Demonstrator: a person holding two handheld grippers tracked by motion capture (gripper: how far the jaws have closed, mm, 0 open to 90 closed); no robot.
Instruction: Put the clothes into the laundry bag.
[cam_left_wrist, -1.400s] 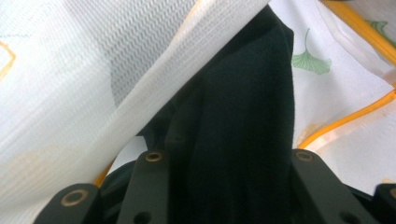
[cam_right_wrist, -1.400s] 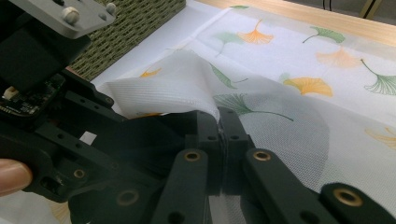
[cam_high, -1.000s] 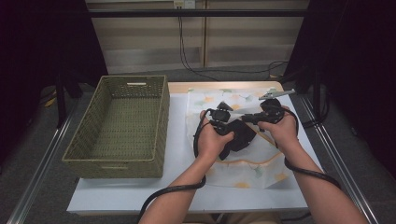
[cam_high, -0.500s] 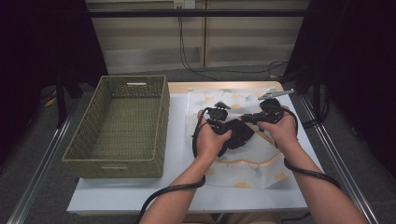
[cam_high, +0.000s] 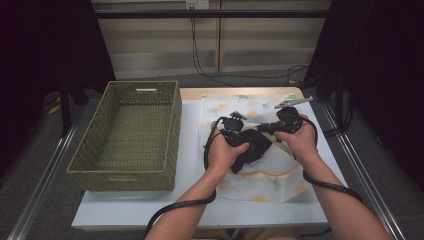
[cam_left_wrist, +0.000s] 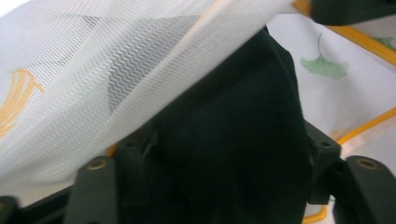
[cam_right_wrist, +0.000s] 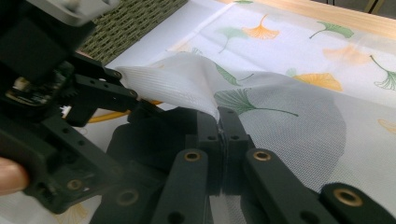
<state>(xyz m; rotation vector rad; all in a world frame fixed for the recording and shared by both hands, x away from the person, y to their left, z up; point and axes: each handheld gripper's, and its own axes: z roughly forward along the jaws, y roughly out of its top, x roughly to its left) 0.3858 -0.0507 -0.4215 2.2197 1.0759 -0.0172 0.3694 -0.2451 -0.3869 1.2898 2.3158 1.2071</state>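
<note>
High view, far left: basket (cam_high: 131, 131), woven, green, on the table (cam_high: 190, 200), well apart from both grippers.
Table middle: mesh bag (cam_high: 270, 175), white with leaf prints and an orange edge, lying flat just right of the basket.
Black cloth: a dark garment (cam_high: 252, 147) resting on the bag, between the two hands.
Left gripper (cam_high: 231, 134): over the bag's left part, touching the cloth; in the left gripper view the cloth (cam_left_wrist: 233, 154) lies in the gap between its jaws, which stand apart, and the lifted mesh (cam_left_wrist: 116, 84) stretches across above it.
Left hand (cam_high: 225, 152): wrapped around that gripper, cable looping down off the table edge.
Right gripper (cam_high: 267, 128): just right of the cloth, pointing toward the left one; in the right gripper view its jaws are pressed together on a fold of the bag's mesh (cam_right_wrist: 187, 88), raising it in a peak above the cloth (cam_right_wrist: 154, 135).
Right hand (cam_high: 297, 140): on the bag's right part, near the table's right edge.
</note>
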